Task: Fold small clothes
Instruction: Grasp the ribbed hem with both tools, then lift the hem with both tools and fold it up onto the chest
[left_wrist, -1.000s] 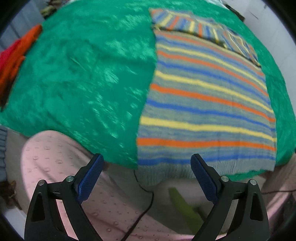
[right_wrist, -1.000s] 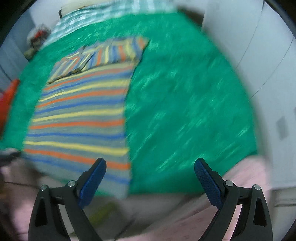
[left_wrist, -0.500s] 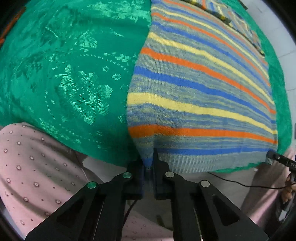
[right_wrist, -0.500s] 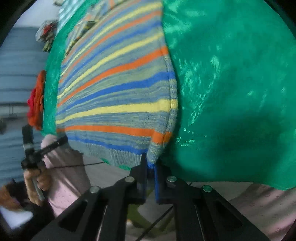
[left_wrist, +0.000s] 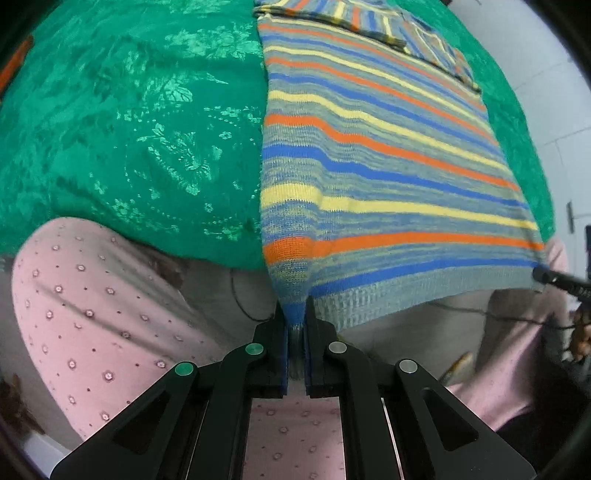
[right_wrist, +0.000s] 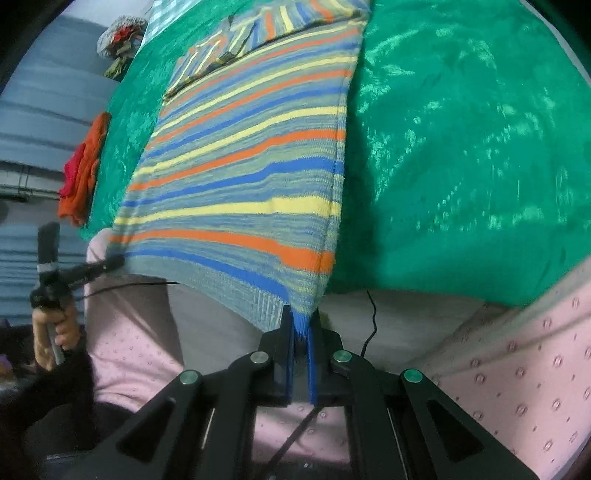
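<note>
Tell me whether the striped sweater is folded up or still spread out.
Mostly spread: the striped sweater lies flat on the green cloth, sleeves folded across the top, hem corners pinched by left claw and right claw.

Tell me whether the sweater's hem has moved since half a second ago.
Yes. The striped sweater's hem, pinched by the left gripper and right gripper, now hangs lifted, farther off the green bedspread's edge.

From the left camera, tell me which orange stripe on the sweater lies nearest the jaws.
The lowest orange stripe on the striped sweater, just above the blue band and ribbed hem; the other orange stripes lie farther up.
</note>
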